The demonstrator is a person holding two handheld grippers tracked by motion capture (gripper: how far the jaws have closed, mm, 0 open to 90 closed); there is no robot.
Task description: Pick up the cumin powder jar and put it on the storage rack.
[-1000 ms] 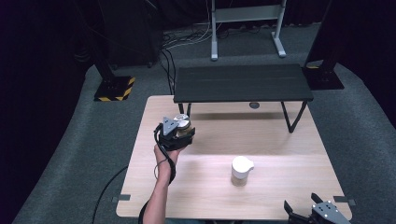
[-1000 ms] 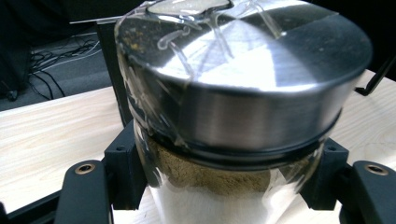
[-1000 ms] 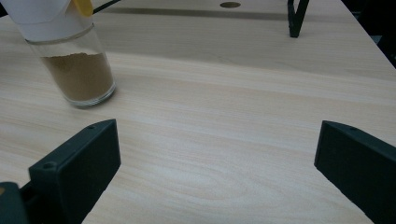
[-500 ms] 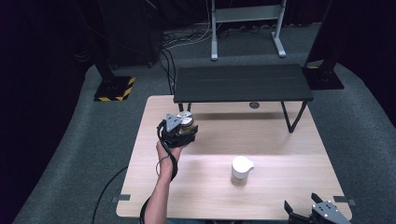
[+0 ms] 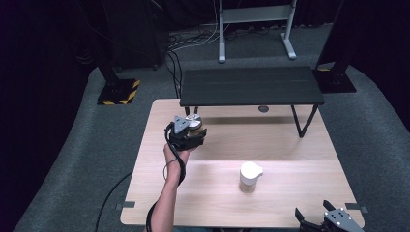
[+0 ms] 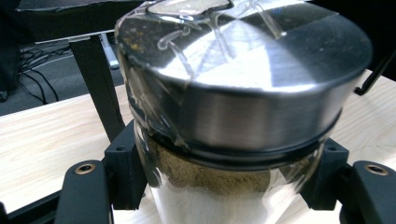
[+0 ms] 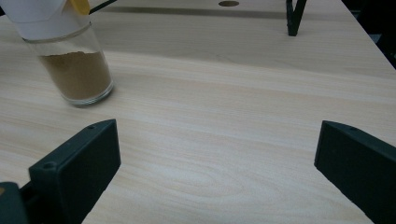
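Left tongs (image 5: 189, 129) clamped tight, forearm stretched forward; right tongs (image 5: 325, 220) spread wide, low at the near edge.

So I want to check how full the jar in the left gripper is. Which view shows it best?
The left gripper view: the jar is close up between the jaws, with its metal lid above brown powder in the glass. In the high view it is small. The right gripper view shows a different, white-capped jar.
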